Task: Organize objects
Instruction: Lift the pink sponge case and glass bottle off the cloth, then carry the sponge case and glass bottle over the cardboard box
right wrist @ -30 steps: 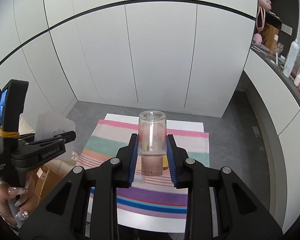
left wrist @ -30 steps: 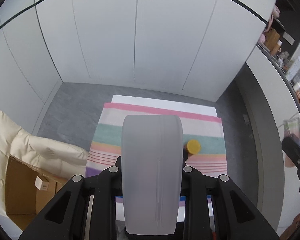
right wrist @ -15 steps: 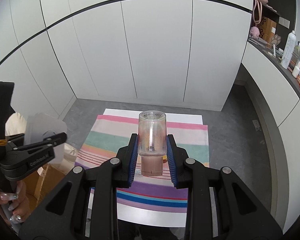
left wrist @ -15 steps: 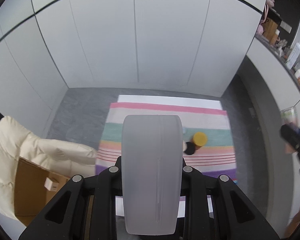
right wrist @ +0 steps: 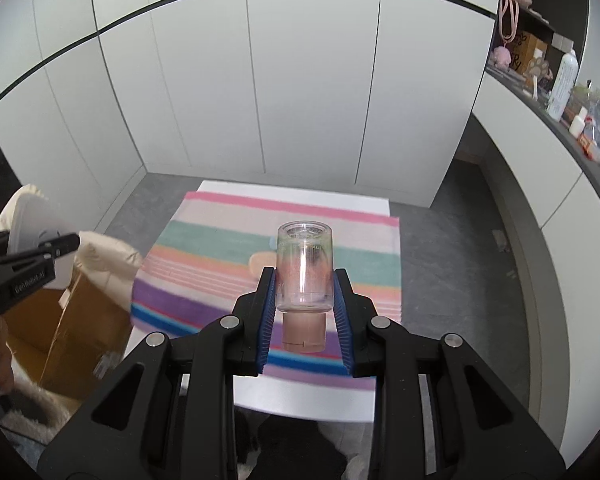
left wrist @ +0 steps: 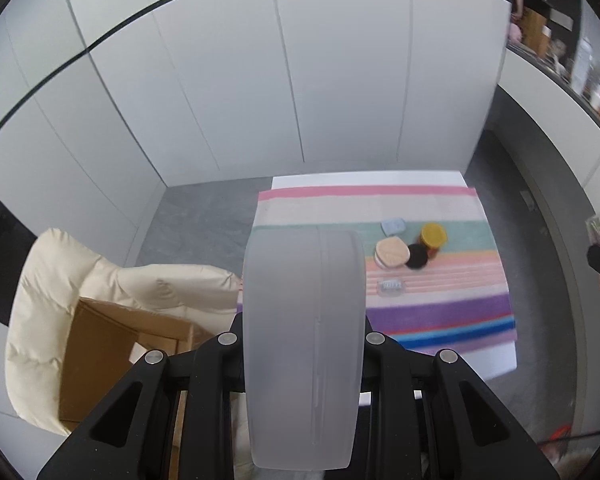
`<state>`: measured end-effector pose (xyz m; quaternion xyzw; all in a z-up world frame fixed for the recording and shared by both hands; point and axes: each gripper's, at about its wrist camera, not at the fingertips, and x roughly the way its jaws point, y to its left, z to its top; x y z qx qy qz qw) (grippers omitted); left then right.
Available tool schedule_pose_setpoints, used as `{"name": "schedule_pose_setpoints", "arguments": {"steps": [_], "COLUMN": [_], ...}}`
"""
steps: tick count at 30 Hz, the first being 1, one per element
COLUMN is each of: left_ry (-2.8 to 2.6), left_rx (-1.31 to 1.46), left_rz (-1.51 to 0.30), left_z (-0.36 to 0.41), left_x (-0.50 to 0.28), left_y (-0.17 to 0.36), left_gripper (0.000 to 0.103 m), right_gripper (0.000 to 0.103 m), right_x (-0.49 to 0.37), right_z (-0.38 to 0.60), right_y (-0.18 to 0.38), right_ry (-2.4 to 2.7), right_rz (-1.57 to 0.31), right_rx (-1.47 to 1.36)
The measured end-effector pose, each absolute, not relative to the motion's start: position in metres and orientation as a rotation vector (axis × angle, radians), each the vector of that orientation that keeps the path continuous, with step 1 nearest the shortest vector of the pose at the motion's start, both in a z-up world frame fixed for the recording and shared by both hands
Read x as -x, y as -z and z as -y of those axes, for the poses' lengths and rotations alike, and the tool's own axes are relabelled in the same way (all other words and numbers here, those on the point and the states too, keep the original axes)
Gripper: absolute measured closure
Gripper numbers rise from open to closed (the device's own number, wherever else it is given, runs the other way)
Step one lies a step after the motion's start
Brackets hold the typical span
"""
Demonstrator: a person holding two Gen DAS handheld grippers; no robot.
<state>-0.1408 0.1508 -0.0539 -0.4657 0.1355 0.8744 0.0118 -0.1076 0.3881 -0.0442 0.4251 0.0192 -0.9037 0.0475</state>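
Here, on the far left, a cream padded cushion lies over a brown cardboard box, beside the table. My left gripper is clenched on a frosted white container — it is wide, with rounded corners, and it stands up between the two black fingers and hides the near-left part of the table. Behind it, the white table carries a striped cloth in pink, green, peach, purple and blue bands.

On the cloth, to the right of the container, I see a group of small things: a pale blue little case, a round peach compact, a black round lid touching it, and a jar with a yellow cap just behind the black one. In front of them lies a small clear box, apart from the group.

My right gripper grasps a clear glass bottle — the blue pads press its sides, and its pinkish cap points toward me, so the bottom faces away. It hangs above the cloth, not touching it.

On the far right, a dark counter holds a white bottle and other small items, too blurred to name.
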Motion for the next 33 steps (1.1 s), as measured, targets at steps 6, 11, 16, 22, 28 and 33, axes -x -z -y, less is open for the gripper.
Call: {"name": "schedule_pose_setpoints", "arguments": {"steps": [6, 11, 16, 22, 28, 33], "left_ry": [-2.682, -2.664, -2.640, -2.560, -2.495, -2.521], "left_rx": [1.441, 1.438, 1.468, 1.495, 1.543, 1.500], "left_rz": [-0.420, -0.475, -0.436, -0.505, -0.511, -0.485], "left_z": [-0.143, -0.133, -0.121, -0.117, -0.112, -0.100], "left_x": [0.097, 0.060, 0.034, 0.002, -0.011, -0.019], "left_y": [0.055, 0.067, 0.078, 0.095, 0.111, 0.096], "left_gripper": [0.076, 0.076, 0.076, 0.076, 0.076, 0.076], "right_gripper": [0.075, 0.075, 0.075, 0.075, 0.075, 0.075], "right_x": [0.050, 0.014, -0.014, -0.056, -0.074, -0.077], "right_z": [-0.381, -0.384, -0.389, -0.397, -0.403, -0.399], "right_y": [0.057, 0.073, 0.095, 0.114, 0.117, 0.114], "right_ry": [2.699, 2.708, 2.659, 2.606, 2.624, 2.638], "right_rz": [0.007, 0.080, 0.122, 0.161, 0.194, 0.184], "right_rx": [-1.252, -1.305, -1.435, -1.541, -1.576, -1.584]}}
